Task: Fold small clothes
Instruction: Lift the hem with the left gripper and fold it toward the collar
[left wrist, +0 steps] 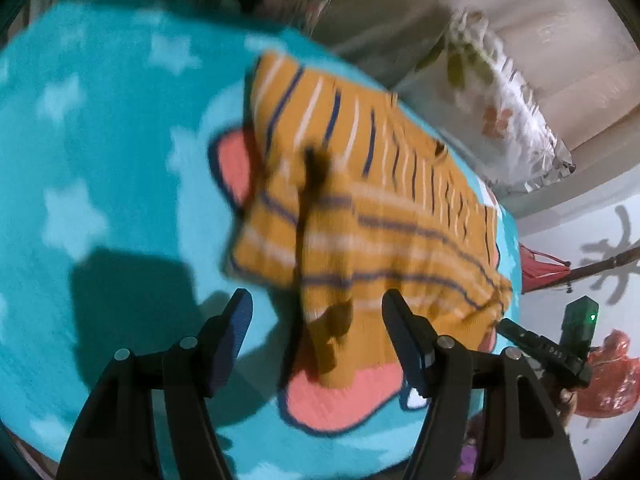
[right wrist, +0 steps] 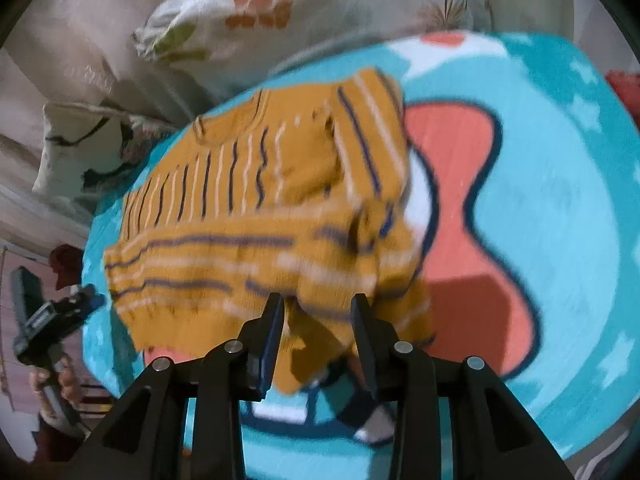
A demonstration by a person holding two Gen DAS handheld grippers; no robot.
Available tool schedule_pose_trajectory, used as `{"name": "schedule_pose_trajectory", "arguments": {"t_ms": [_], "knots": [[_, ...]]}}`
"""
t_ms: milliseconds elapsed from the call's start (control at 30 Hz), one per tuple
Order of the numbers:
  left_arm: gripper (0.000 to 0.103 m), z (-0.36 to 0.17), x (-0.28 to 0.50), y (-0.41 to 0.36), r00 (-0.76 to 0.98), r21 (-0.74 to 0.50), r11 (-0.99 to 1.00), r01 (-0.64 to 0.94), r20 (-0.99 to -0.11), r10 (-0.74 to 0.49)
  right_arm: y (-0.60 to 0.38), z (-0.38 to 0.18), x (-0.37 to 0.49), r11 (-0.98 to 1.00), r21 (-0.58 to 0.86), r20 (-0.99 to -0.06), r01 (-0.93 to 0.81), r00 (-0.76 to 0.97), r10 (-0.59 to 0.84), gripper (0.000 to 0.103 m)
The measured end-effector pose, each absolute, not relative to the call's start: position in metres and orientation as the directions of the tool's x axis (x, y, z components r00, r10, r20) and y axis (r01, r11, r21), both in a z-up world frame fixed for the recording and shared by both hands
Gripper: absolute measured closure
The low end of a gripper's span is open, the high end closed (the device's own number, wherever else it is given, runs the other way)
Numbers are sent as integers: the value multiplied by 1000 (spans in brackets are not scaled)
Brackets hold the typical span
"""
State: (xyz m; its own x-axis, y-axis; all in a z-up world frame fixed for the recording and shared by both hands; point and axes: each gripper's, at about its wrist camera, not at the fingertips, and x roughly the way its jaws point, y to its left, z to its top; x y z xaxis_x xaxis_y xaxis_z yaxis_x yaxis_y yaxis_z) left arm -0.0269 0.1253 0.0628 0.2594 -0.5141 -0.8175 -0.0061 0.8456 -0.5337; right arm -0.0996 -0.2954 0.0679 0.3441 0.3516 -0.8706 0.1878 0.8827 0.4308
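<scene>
A small mustard-yellow knitted sweater [left wrist: 360, 184] with navy and white stripes lies partly folded on a turquoise star-patterned blanket [left wrist: 100, 140]. My left gripper [left wrist: 318, 310] is open and empty, its fingers straddling the sweater's near edge just above it. In the right wrist view the sweater [right wrist: 248, 216] lies with a flap folded over. My right gripper [right wrist: 318, 312] is open, its fingers on either side of the sweater's near hem, not pinching it. The left gripper's body [right wrist: 44, 320] shows at the left edge. Both views are motion-blurred.
The blanket has a coral bow shape [right wrist: 460, 184] with a dark outline. Floral pillows [right wrist: 248, 12] and beige bedding lie beyond the sweater. A red plastic bag [left wrist: 608, 376] and a red item [left wrist: 536, 264] sit off the bed's right side.
</scene>
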Motion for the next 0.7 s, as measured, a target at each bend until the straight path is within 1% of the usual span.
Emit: {"name": "schedule_pose_trajectory", "arguments": {"t_ms": [100, 167, 233, 267, 300, 333, 367, 433, 567, 600, 700], "knots": [[37, 56, -35, 114, 243, -563, 827, 0, -802, -546, -285, 59, -106, 856, 484, -850, 183, 329, 411, 65], [37, 55, -37, 104, 238, -576, 817, 12, -792, -562, -275, 54, -104, 861, 483, -851, 161, 316, 418, 65], [37, 52, -34, 93, 227, -562, 827, 14, -804, -550, -267, 47, -97, 870, 467, -862, 160, 302, 407, 65], [41, 48, -31, 88, 209, -550, 835, 6, -816, -539, -264, 41, -93, 873, 460, -868, 165, 290, 403, 66], [71, 44, -29, 85, 189, -548, 837, -3, -822, -538, -263, 37, -90, 873, 457, -872, 170, 278, 403, 84], [95, 38, -26, 82, 156, -545, 838, -16, -829, -536, -261, 31, -88, 867, 467, -872, 173, 254, 419, 97], [95, 37, -25, 83, 143, -550, 835, -29, -829, -541, -260, 31, -87, 860, 479, -867, 174, 251, 431, 99], [96, 47, -28, 88, 161, -577, 816, -40, -809, -565, -261, 40, -89, 861, 485, -861, 152, 257, 439, 99], [96, 91, -23, 97, 230, -644, 765, -21, -748, -623, -271, 78, -86, 823, 557, -805, 110, 315, 503, 100], [96, 104, -16, 96, 255, -645, 764, -4, -740, -623, -276, 92, -78, 814, 573, -785, 95, 348, 512, 102], [96, 132, 24, 84, 327, -625, 780, 41, -729, -601, -288, 115, -45, 813, 579, -754, 64, 421, 504, 102]]}}
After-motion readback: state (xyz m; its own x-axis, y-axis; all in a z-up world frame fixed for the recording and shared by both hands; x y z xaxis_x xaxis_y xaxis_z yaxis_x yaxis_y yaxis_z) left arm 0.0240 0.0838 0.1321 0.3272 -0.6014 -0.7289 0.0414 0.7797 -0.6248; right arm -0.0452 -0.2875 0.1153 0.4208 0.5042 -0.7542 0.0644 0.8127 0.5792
